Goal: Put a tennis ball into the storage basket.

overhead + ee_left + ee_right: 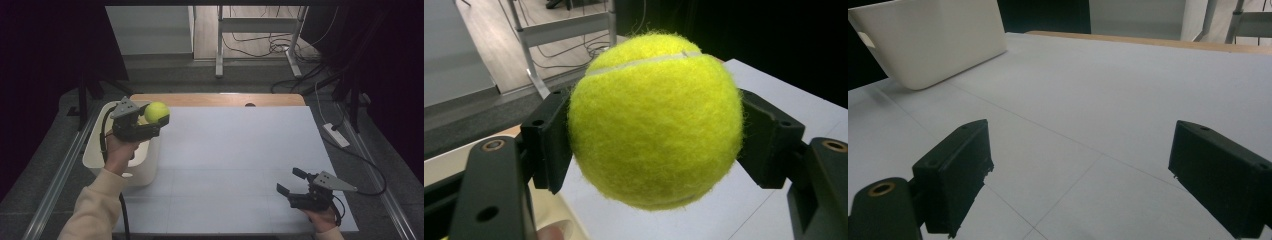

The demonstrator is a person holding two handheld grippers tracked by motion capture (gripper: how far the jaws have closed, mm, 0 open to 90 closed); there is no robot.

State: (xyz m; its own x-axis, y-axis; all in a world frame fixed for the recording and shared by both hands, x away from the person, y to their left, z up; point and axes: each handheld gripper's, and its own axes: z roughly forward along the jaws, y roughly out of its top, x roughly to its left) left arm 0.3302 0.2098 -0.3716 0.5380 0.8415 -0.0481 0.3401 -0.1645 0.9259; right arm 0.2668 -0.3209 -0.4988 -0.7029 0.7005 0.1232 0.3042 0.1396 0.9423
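Between the left gripper's (pixel 150 121) pads, a tennis ball (pixel 157 112), clamped.

Count, this moment:
- tennis ball (pixel 157 112): 1, yellow-green.
- bin (pixel 95 150): 1, white plastic, at table's left edge.
- grippers: 2, i.e. left gripper (pixel 158 121) + right gripper (pixel 290 181), 2 black jaws ea.
- table (pixel 240 165): 1, w/ white top.
- hands holding grippers: 2.
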